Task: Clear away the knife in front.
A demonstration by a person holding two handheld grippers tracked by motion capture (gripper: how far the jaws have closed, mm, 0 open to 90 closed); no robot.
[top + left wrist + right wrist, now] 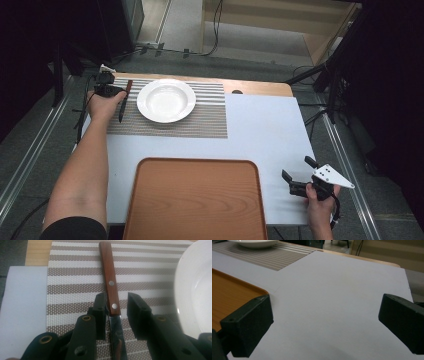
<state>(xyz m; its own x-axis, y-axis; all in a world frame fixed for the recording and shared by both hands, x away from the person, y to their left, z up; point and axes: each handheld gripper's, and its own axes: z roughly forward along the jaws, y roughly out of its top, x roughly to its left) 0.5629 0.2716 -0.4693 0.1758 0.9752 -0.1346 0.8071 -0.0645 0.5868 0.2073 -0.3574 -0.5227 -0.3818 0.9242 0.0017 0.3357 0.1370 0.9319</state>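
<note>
Nearest me, my right gripper hovers over the near right corner of the pale grey table top, jaws spread wide with nothing between them; no worry there unless I drift it into the empty orange-brown wooden tray at the near edge.

Farther off, my left gripper sits at the left edge of the brown-and-white striped woven placemat. Its jaws straddle the wooden-handled steel knife right where handle meets blade. One pad touches or nearly touches the handle, the other stands off with a gap, so no grip yet as I read it.

Risks: the closing side could shove the knife sideways toward the white round ceramic plate just beside it. Clamping this close to the blade junction, the long handle may tip the knife down on lifting. Smooth wood could also slip or twist between the pads. Pressing too low may snag the mat weave.
</note>
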